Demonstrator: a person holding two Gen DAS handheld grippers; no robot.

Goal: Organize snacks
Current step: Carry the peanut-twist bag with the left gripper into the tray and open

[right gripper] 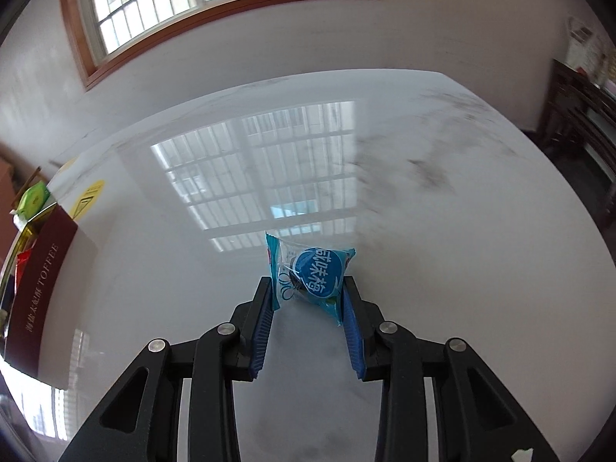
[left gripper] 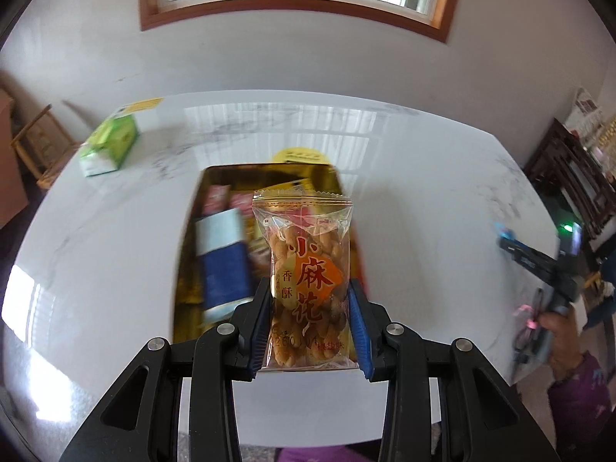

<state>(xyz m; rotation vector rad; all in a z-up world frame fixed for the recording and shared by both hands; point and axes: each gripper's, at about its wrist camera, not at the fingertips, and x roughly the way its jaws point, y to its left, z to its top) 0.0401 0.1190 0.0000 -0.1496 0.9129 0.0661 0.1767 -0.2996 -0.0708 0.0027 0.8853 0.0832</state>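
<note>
In the left wrist view my left gripper [left gripper: 310, 288] is shut on a clear packet of fried dough twists [left gripper: 306, 269] with an orange label. It hangs above a gold tin box [left gripper: 188, 269] that holds several snack packets, among them a blue and white one [left gripper: 223, 261]. In the right wrist view my right gripper [right gripper: 307, 283] is shut on a small blue plum candy packet [right gripper: 312, 273], held over the white marble table [right gripper: 442, 231]. The right gripper [left gripper: 504, 236] also shows at the far right of the left view, blurred, in a person's hand [left gripper: 558, 323].
A green and white tissue pack [left gripper: 109, 144] lies at the table's far left. A yellow round sticker [left gripper: 300, 156] sits behind the tin. In the right view the tin's dark red TOFFEE side [right gripper: 38, 296] stands at the left edge. Dark wooden furniture [left gripper: 569, 177] is beyond the table's right end.
</note>
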